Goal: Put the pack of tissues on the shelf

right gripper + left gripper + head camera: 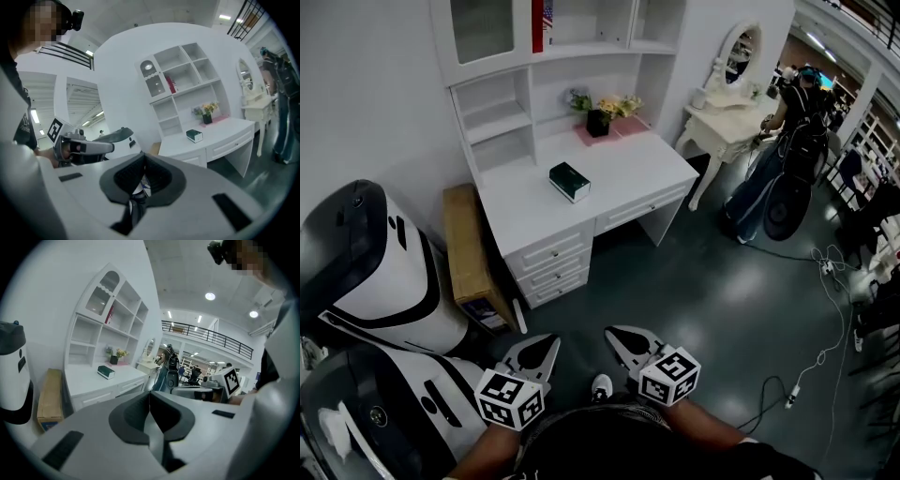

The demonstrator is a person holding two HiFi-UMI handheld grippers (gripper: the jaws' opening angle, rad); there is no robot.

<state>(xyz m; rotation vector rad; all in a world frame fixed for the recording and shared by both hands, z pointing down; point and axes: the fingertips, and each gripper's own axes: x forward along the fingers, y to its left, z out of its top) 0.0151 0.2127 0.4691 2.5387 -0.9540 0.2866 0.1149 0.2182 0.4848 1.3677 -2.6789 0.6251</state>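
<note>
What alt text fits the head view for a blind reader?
Seen from above, a dark green pack of tissues lies on a white desk below shelves; the left gripper and right gripper, both shut, show at the bottom.

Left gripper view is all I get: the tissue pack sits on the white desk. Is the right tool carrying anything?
Observer: No. In the right gripper view the right tool has its jaws together with nothing between them.
Operator: How close are the tools to the desk?
Observer: Not close. In the head view the left tool and the right one hang over the dark floor, well short of the desk. The pack of tissues lies untouched on its top.
Operator: Anything on the floor to watch?
Observer: A white cable trails on the floor off to the right, apparently clear of the straight line to the desk.
</note>
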